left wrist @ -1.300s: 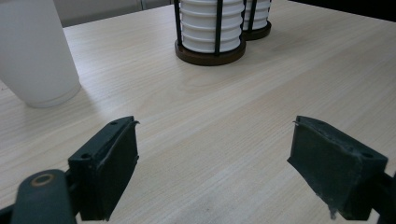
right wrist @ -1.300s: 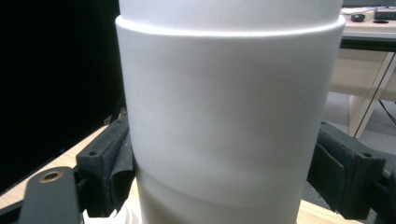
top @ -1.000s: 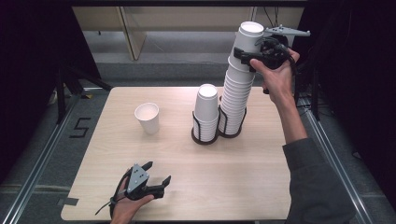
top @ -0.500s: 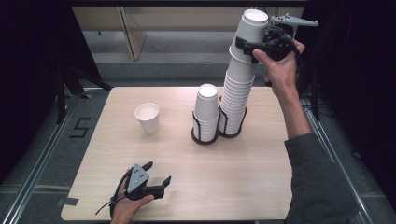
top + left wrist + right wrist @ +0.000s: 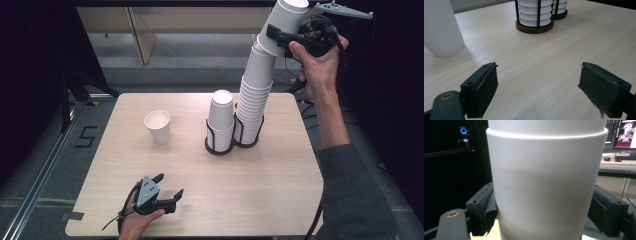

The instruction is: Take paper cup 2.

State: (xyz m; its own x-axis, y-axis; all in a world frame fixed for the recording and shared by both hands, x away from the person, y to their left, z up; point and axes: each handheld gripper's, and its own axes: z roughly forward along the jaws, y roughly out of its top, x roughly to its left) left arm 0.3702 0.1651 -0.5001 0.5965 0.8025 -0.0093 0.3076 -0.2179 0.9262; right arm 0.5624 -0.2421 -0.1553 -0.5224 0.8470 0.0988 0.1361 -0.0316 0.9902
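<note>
Single white paper cup (image 5: 157, 126) upright on wooden table (image 5: 280, 190), left of holders, well apart from them. Short stack of paper cups (image 5: 221, 114) in dark wire holder (image 5: 218, 145), just beside neighbouring holder. Taped mark resembling "5" on grey floor (image 5: 84, 136), left of table. Monitor (image 5: 625, 131) lit at upper right in right gripper view; round blue light (image 5: 463, 130) glowing at upper left.
</note>
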